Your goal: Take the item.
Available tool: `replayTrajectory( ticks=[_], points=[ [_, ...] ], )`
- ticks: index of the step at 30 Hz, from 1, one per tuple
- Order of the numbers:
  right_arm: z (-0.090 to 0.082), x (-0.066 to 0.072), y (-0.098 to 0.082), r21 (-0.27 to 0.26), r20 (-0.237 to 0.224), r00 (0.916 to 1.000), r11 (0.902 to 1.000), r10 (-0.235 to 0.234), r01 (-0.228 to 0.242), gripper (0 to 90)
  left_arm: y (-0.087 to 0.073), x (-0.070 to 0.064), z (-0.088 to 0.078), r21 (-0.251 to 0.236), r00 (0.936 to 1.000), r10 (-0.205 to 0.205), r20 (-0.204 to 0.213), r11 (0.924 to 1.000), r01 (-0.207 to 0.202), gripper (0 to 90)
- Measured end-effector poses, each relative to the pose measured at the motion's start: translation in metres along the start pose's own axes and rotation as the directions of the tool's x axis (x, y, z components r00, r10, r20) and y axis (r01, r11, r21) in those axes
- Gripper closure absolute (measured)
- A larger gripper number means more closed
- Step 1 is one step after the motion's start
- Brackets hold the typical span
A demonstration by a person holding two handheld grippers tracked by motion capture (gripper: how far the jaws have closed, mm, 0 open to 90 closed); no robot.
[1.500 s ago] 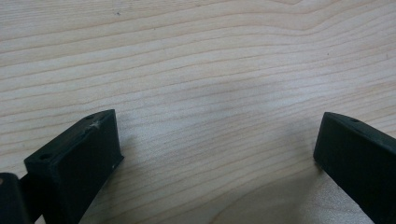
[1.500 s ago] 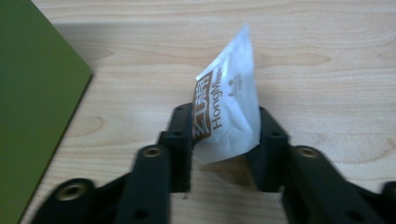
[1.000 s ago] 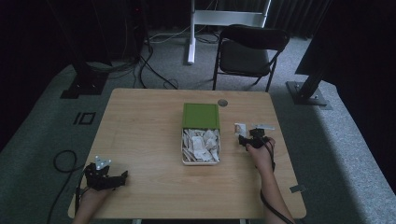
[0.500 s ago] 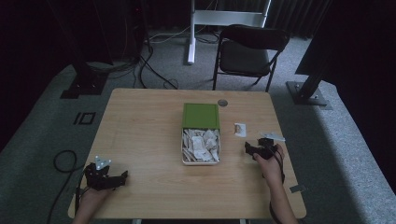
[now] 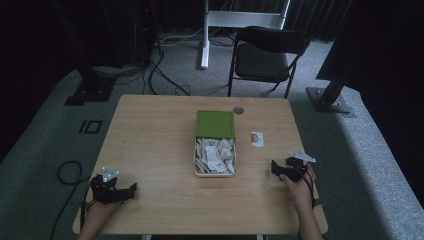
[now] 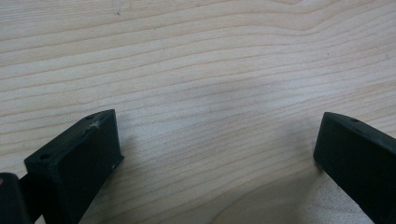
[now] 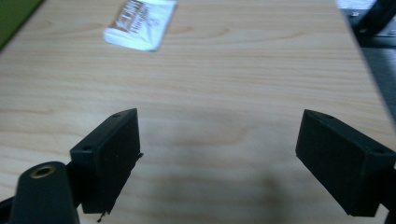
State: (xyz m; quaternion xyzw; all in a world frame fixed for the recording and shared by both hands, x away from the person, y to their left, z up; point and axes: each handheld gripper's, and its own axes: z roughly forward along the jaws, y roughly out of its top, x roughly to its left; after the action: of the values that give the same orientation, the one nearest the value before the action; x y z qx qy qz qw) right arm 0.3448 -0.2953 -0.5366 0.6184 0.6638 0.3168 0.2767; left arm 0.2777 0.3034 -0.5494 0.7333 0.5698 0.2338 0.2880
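Observation:
A small white packet with brown print (image 5: 257,138) lies flat on the wooden table (image 5: 155,135), right of the box. It also appears at the top left of the right gripper view (image 7: 140,23). My right gripper (image 5: 275,168) sits nearer the front right edge, well short of that packet. Its jaws (image 7: 219,126) have just been opening; they stand wide with only bare wood between them. My left gripper (image 5: 132,189) rests at the front left corner, open (image 6: 217,126) over bare wood. An open box (image 5: 215,172) of several white packets sits mid-table, its green lid (image 5: 215,124) behind it.
A small round grey disc (image 5: 238,110) lies near the table's far edge. A black folding chair (image 5: 265,55) stands beyond the table. Cables trail on the grey floor at left (image 5: 67,172). The table's right edge is close to my right hand.
My right gripper has drawn back from the white packet toward the front right edge, with its jaws spreading wider. The packet stays on the table. The left gripper has not moved.

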Motion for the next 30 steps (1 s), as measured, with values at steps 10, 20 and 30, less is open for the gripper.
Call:
replayTrajectory(
  ticks=[10, 20, 30],
  points=[
    [-0.02, -0.003, -0.02, 0.026, 0.036, 0.9993, 0.9996, -0.008, 0.007, 13.3, 0.0, 0.0, 0.0, 0.001, 1.0, 0.002, 0.0, 1.0, -0.002, 1.4],
    [-0.031, -0.005, -0.037, 0.036, 0.087, 0.9962, 0.9993, -0.006, 0.002, 19.0, 0.0, 0.0, 0.0, 0.001, 1.0, 0.001, 0.0, 1.0, -0.001, 1.4],
    [-0.044, -0.004, -0.055, 0.057, 0.073, 0.9973, 0.9984, -0.006, 0.002, 19.4, 0.0, 0.0, 0.0, 0.002, 1.0, 0.003, 0.0, 1.0, -0.003, 1.4]
  ],
)
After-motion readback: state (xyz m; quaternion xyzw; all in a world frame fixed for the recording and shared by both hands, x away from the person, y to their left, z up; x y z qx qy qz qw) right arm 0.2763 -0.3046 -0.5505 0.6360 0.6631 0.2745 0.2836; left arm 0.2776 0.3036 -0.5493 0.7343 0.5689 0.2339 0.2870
